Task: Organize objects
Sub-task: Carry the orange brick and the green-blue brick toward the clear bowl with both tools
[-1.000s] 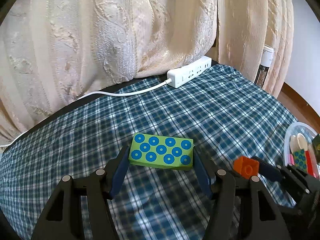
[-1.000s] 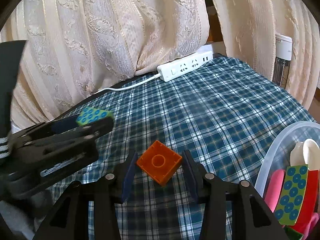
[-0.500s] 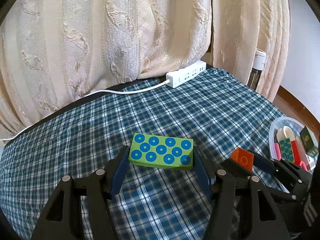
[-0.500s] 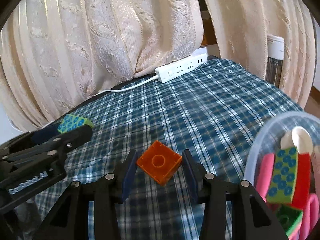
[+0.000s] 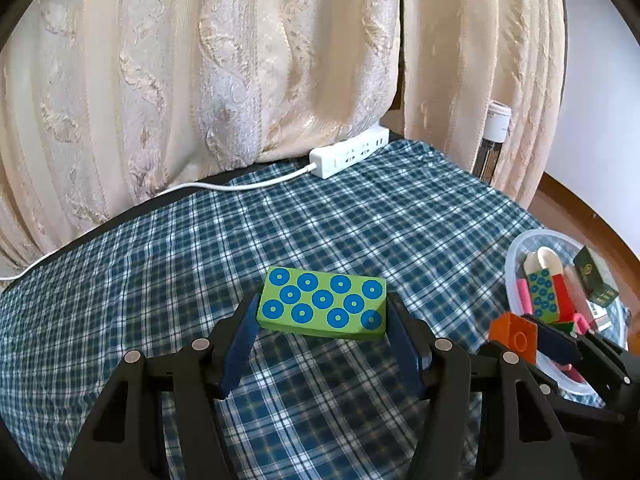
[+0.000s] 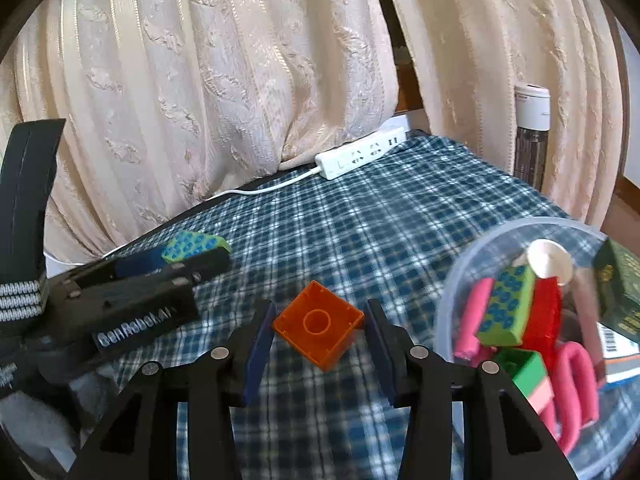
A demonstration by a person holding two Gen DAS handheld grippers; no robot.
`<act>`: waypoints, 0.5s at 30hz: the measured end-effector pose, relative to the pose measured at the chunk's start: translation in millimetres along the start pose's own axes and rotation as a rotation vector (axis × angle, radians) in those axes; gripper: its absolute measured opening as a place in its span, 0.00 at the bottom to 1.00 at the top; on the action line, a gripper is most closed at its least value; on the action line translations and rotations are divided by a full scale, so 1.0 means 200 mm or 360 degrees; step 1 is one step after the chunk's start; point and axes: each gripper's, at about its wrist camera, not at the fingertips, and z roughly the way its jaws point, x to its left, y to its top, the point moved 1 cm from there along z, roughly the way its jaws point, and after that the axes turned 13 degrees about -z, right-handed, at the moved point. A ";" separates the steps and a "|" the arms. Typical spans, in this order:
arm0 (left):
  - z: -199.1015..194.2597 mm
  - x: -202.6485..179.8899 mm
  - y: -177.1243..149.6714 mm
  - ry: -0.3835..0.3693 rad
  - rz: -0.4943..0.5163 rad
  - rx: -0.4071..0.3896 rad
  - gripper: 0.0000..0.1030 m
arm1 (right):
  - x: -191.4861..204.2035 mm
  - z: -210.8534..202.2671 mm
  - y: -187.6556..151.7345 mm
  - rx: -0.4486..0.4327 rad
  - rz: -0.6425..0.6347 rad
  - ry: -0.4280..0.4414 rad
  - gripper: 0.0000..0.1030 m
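Note:
My left gripper (image 5: 322, 312) is shut on a green block with blue dots (image 5: 324, 307), held above the plaid cloth; the block also shows in the right wrist view (image 6: 196, 245). My right gripper (image 6: 319, 326) is shut on an orange brick (image 6: 318, 330), hollow side up, held above the cloth just left of the clear plastic tub (image 6: 452, 280). In the left wrist view the orange brick (image 5: 514, 334) sits at the tub's (image 5: 516, 252) near rim. The tub holds several pieces: pink, red and green blocks, a dotted green block, a dark green box.
A blue plaid cloth (image 5: 360, 224) covers the table. A white power strip (image 5: 350, 152) with its cord lies at the back edge under cream curtains (image 5: 240, 60). A white cylinder (image 6: 532, 132) stands behind the table at the right.
Both grippers have risen and moved right with their blocks. The tub has come closer to the right gripper and shows more of its contents.

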 end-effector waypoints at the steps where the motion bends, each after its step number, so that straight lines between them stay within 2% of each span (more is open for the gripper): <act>1: -0.01 -0.01 0.00 -0.0005 0.0002 -0.0006 0.61 | -0.02 -0.02 -0.01 0.0000 0.0011 -0.0005 0.47; 15: -0.05 -0.16 -0.03 -0.0100 0.0071 0.0006 0.61 | -0.32 -0.35 -0.09 -0.0125 0.0182 -0.0188 0.47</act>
